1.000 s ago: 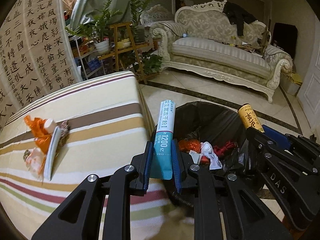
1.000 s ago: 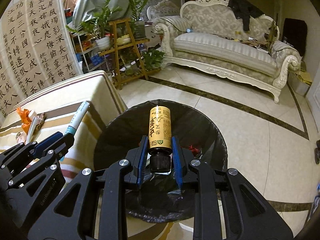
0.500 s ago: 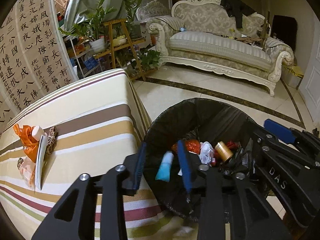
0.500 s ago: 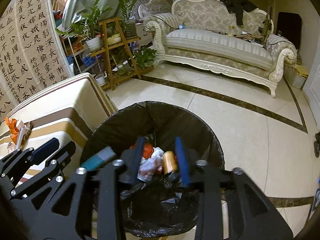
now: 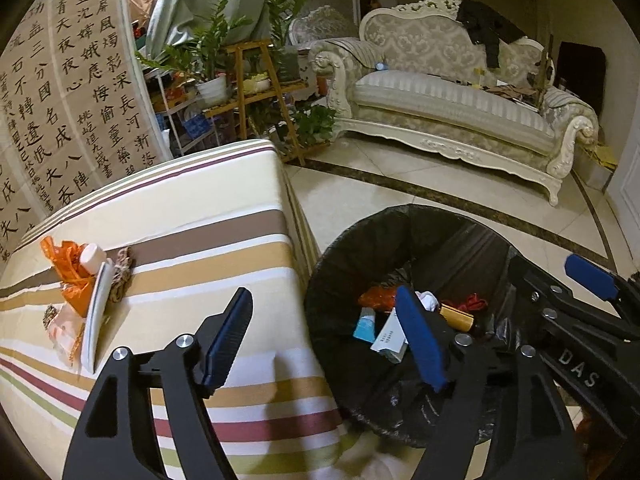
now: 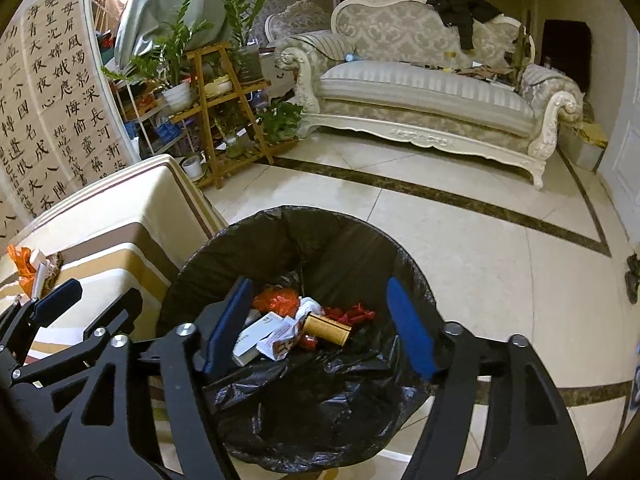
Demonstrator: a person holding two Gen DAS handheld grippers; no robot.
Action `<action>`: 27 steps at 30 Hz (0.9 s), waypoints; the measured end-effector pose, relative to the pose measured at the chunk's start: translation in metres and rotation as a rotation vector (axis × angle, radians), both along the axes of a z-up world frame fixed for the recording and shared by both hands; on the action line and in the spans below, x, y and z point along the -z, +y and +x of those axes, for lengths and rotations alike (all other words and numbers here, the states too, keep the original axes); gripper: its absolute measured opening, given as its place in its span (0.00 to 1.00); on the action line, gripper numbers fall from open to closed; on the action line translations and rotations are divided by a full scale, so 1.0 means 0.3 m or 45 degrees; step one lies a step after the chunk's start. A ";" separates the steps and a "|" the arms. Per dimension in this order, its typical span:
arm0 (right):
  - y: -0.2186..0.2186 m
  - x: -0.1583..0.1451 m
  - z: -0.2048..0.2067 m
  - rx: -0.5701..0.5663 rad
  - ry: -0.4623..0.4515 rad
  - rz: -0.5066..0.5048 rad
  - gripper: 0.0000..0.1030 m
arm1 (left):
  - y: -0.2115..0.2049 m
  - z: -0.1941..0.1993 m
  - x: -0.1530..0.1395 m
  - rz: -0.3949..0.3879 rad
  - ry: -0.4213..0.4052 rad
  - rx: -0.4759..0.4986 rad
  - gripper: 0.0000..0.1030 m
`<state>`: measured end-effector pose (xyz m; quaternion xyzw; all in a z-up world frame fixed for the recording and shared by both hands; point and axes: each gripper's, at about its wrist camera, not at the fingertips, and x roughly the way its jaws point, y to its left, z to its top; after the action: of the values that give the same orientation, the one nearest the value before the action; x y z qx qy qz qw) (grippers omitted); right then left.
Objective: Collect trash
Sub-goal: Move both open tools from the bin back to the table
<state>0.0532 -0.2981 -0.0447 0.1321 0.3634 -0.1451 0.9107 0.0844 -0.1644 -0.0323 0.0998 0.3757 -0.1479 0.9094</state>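
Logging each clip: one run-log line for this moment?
left gripper open | right gripper open | yellow bottle, teal tube in bin | wrappers remain on table

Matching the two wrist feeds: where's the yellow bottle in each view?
Left wrist: yellow bottle lies in the black bin, right of centre, beyond the left tool's right finger.
Right wrist: the bottle lies mid-frame in the bin, between the open fingers.
Shared landmark: the red scrap just beyond the bottle.
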 end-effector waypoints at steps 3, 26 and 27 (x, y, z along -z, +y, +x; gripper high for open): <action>0.002 0.000 -0.006 -0.001 -0.014 0.033 0.75 | 0.029 -0.003 0.001 0.005 -0.003 -0.029 0.71; 0.464 -0.040 0.081 -0.334 0.035 -0.031 0.83 | 0.569 -0.063 -0.021 -0.003 -0.007 -0.434 0.75; 0.504 -0.044 0.089 -0.363 0.036 -0.033 0.83 | 0.596 -0.066 -0.019 -0.002 -0.007 -0.454 0.75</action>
<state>0.0800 -0.1468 -0.0314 0.0652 0.3894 -0.0210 0.9185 0.0647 0.0145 -0.0267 0.0313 0.3848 0.0155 0.9223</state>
